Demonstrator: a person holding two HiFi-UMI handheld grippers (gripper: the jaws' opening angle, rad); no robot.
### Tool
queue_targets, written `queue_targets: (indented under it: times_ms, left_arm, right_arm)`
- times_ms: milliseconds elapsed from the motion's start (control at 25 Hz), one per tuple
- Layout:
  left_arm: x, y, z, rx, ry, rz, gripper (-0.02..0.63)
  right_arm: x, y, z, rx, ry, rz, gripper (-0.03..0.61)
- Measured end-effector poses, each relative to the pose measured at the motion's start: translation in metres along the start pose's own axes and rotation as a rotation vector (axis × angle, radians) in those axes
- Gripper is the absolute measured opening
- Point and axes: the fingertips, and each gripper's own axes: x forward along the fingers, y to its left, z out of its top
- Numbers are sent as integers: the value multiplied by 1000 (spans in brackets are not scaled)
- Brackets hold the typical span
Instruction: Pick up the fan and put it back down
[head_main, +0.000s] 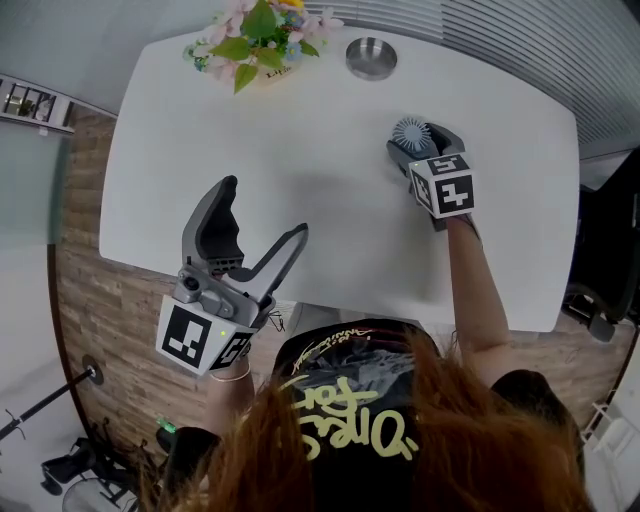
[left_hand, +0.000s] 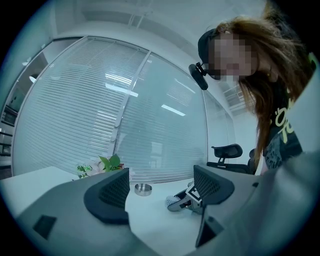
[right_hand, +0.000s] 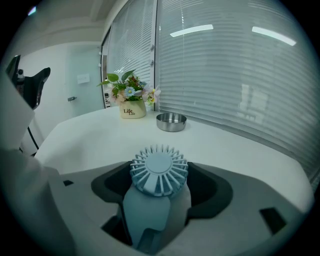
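Note:
A small pale blue fan (head_main: 408, 132) with a round ribbed head sits between the jaws of my right gripper (head_main: 415, 140), over the right half of the white table (head_main: 250, 150). In the right gripper view the dark pads press on both sides of the fan's body (right_hand: 159, 172), with its head toward the window. The frames do not show whether the fan touches the tabletop. My left gripper (head_main: 265, 208) hangs off the table's near edge at the left, pointing level. It is open, with nothing between its pads (left_hand: 111, 192). From there the fan (left_hand: 175, 202) shows low over the table.
A pot of flowers (head_main: 262, 35) and a round metal dish (head_main: 371, 57) stand at the table's far edge, by the blinds. A black office chair (left_hand: 227, 152) stands beyond the table's right end. Wooden floor lies below the near edge.

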Motion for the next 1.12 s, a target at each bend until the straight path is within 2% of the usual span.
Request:
queue_targets:
  times_ms: [200,320,600,760,1120]
  left_arm:
    - [1,-6,4,8,-3,-14,399]
    - [1,-9,8,18,-13,-20,399]
    - [5,-21,17,30,-31,-41,399]
    - [13,-30,22,38,-42,-75,399]
    - [36,-54,34,66,-62,-157,399]
  right_arm:
    - [5,9,-4,-1,47,56,344]
    - [1,10,-2,-20,34,48,345]
    - [-45,11,39,2,-130,44,345]
    - [-83,13,62,-38,-231,18,345]
    - [-162,17,95,-42,-452,15,345]
